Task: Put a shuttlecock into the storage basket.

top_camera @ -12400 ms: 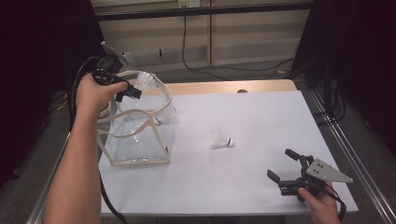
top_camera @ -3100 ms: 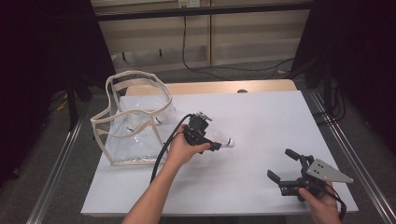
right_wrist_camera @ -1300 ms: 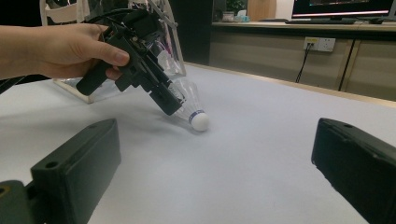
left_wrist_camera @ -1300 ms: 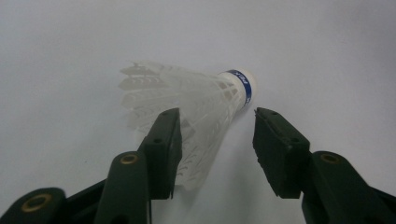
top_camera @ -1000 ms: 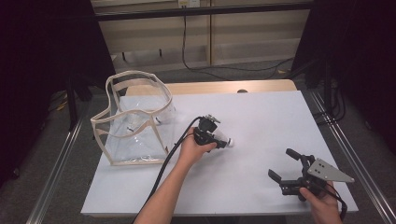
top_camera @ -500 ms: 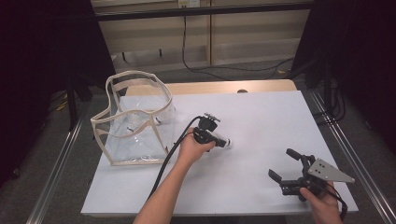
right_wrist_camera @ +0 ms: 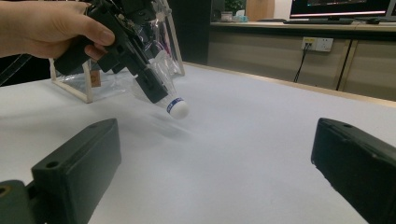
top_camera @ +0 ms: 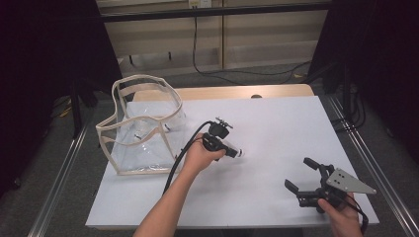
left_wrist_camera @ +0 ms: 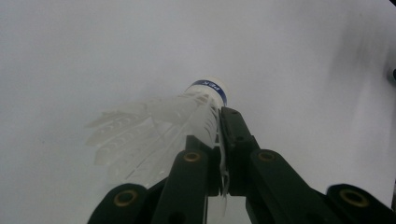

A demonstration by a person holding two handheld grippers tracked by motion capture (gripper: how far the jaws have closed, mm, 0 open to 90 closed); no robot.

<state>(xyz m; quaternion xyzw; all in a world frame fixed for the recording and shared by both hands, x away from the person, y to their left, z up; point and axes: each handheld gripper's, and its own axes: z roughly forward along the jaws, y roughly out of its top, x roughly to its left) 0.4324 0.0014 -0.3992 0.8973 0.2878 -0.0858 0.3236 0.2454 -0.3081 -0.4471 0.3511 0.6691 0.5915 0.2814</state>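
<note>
The left gripper (top_camera: 236, 152) is clenched on the shuttlecock (left_wrist_camera: 187, 109), apparently just above the counter (top_camera: 276, 123); the right gripper (top_camera: 301, 175) rests released.

Two black handheld grippers, bare forearms

The left gripper (top_camera: 233, 151) is trailing a thick black cable, its black jaws showing brass-ringed screw holes; the right gripper (top_camera: 302, 174) is carrying a grey three-cornered plate dotted with small holes, its jaws ending in blocky black pads.
</note>
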